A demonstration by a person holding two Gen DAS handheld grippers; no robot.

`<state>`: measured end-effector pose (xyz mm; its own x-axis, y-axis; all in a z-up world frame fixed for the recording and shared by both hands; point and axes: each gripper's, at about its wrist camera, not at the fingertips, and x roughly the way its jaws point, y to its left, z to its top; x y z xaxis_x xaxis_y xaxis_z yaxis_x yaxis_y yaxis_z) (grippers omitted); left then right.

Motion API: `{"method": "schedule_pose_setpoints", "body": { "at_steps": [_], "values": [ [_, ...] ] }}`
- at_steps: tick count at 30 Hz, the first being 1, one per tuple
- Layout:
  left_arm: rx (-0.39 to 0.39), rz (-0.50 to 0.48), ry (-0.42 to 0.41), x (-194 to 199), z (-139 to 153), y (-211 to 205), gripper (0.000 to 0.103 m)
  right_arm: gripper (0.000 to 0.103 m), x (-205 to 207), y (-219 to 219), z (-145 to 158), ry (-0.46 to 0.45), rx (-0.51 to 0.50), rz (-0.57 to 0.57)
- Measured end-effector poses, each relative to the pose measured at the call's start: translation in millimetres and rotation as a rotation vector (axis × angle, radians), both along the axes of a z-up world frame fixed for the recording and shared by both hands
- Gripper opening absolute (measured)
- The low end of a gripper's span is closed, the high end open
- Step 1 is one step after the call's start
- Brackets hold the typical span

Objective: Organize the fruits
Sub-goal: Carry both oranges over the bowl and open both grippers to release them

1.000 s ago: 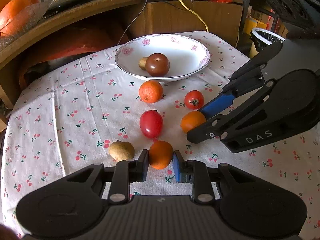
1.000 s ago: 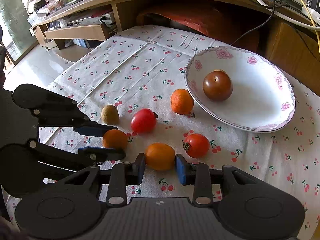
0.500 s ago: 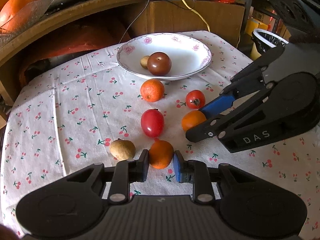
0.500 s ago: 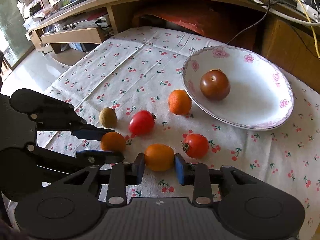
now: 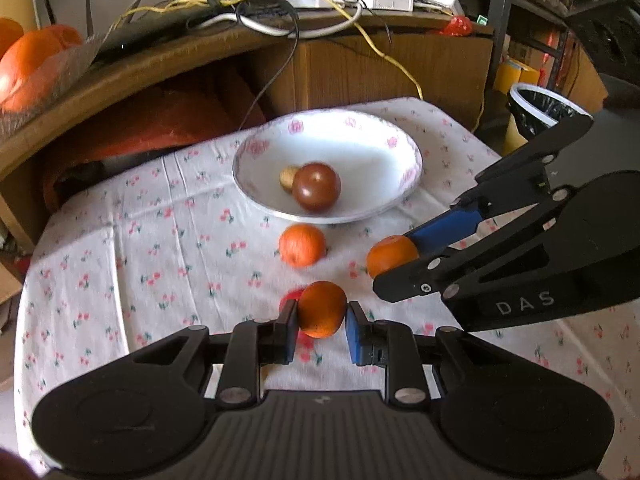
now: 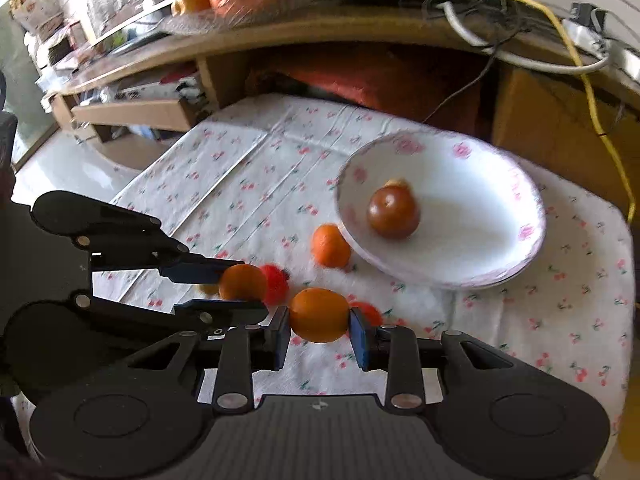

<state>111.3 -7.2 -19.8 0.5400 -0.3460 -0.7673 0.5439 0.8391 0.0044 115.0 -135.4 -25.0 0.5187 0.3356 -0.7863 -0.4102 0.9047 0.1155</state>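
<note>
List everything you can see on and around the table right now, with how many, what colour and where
White floral-rimmed ceramic bowl: one, on the tablecloth's far side.
Dark brown-red round tomato: one, inside the bowl.
Small tan fruit: one, in the bowl, behind the tomato.
Loose orange mandarin: one, on the cloth beside the bowl's near rim.
Held orange mandarins: two, one in the left gripper, one in the right gripper.
Red tomatoes: two, partly hidden behind the held fruit, and.
White cherry-print tablecloth: one, covering the table.
Black-lined bin: one, beyond the table's right edge.
Left gripper: shut on a mandarin.
Right gripper: shut on a mandarin.
</note>
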Motion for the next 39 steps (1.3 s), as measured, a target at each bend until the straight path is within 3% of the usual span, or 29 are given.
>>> {"method": "schedule_pose_setpoints", "body": {
  "at_steps": [15, 23, 30, 39],
  "values": [
    [-0.001, 0.025, -0.061, 46, 12, -39, 0.033, 0.027, 33, -35, 16, -0.080, 0.045, -0.152],
    [0.015, 0.081, -0.039, 69, -1, -32, 0.033, 0.027, 49, -47, 3, -0.056, 0.030, -0.205],
    [0.017, 0.053, -0.036, 83, -8, -38, 0.033, 0.027, 56, -42, -7, -0.049, -0.006, -0.190],
    [-0.053, 0.038, -0.047, 94, -4, -43, 0.033, 0.028, 64, -45, -18, -0.042, -0.021, -0.217]
  ]
}}
